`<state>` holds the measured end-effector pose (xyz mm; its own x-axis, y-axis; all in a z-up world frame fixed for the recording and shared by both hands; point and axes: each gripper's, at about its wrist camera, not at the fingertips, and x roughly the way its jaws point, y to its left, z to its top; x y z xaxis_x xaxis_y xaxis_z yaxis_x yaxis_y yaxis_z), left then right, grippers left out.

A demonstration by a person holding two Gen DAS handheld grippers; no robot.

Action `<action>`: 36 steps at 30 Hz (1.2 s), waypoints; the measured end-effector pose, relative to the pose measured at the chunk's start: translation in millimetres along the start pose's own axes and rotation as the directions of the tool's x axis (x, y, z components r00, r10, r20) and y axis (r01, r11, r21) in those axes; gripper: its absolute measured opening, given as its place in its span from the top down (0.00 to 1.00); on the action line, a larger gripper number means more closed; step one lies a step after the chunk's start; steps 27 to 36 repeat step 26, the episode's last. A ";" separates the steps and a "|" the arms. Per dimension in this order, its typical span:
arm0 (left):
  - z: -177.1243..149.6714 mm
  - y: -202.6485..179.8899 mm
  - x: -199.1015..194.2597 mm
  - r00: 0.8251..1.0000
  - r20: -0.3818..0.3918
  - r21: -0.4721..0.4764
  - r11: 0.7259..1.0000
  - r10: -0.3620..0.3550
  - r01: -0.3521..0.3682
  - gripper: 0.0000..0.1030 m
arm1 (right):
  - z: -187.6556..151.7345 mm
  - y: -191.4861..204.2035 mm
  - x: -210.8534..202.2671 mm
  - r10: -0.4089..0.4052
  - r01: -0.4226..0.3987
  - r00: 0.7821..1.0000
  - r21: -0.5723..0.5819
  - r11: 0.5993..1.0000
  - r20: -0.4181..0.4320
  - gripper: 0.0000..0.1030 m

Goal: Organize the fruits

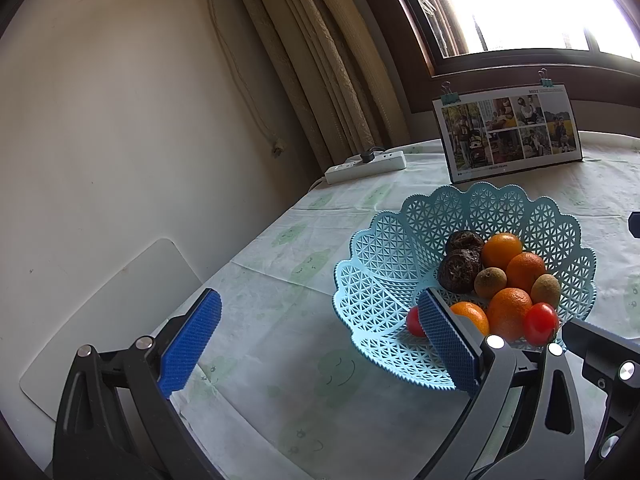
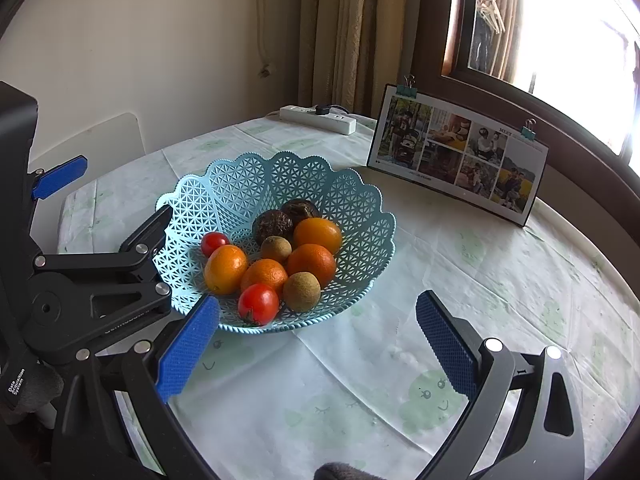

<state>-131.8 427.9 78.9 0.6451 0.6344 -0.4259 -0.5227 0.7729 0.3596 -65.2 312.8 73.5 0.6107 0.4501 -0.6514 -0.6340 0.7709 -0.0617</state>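
Fruits (image 2: 276,260) fill the pale blue lattice basket (image 2: 360,240) at centre frame on the tabletop (image 2: 440,280); both tools, left tool (image 1: 316,340) and right tool (image 2: 316,344), gape empty. At lower left, the left tool's body reads "Data Acquisition System"; the photo card (image 2: 460,152) at upper right reads "MEET"

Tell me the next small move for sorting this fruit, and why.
Probably ease the right gripper forward and down onto the near tomato. Both grippers are open and empty, all the fruit is in the blue basket, and that tomato sits closest to its front rim, unobstructed.
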 end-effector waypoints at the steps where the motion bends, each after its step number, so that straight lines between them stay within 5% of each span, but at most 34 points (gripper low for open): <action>1: 0.0 0.0 0.1 1.000 0.000 0.000 1.000 0.000 0.000 0.03 | -0.7 -1.1 0.1 0.001 -0.001 1.000 0.001 1.000 -0.001 0.05; 16: 0.5 -2.0 -3.6 1.000 0.005 0.001 1.000 -0.004 0.004 0.03 | -0.8 -1.2 -6.0 -0.011 0.011 1.000 -0.004 1.000 0.025 0.05; 23: 8.8 -8.2 -13.1 0.999 0.018 0.003 0.999 -0.035 0.035 0.03 | -8.4 -37.7 -6.3 -0.059 0.062 0.998 0.097 0.993 -0.035 0.05; 26: 14.2 -21.2 -21.0 0.994 0.024 0.010 0.995 -0.103 0.102 0.03 | -20.3 -65.9 -12.9 -0.120 0.127 0.991 0.158 0.979 -0.054 0.05; 36: 14.2 -21.2 -21.0 0.994 0.024 0.010 0.995 -0.103 0.102 0.03 | -20.3 -65.9 -12.9 -0.120 0.127 0.991 0.158 0.979 -0.054 0.05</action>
